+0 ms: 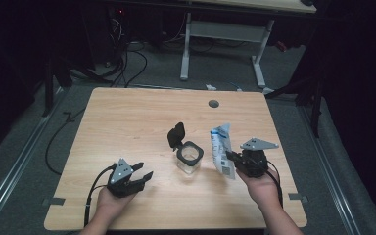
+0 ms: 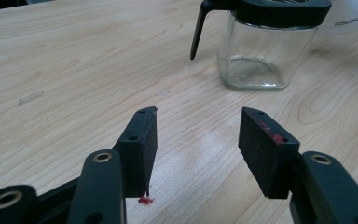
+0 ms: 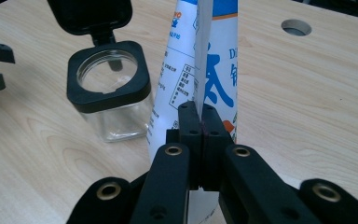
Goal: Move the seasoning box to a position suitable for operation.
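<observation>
Pouch [image 3: 214, 60] pinched between right gripper [image 3: 200, 116] jaws, beside open glass jar [image 3: 109, 88]

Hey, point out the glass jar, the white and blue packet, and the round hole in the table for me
glass jar [image 1: 190, 157]: high view, on its black square rim.
white and blue packet [image 3: 221, 60]: right gripper view, on the blue print of its front panel.
round hole [image 1: 213, 104]: high view, at the hole's middle, near the table's far edge.

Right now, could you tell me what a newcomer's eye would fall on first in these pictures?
Probably the white-and-blue printed pouch, held upright at the table's right by the right tongs, which are shut on its edge. Just left of it, mid-table, stands a clear glass jar with its black flip lid open. The left tongs hover open near the table's front.
</observation>
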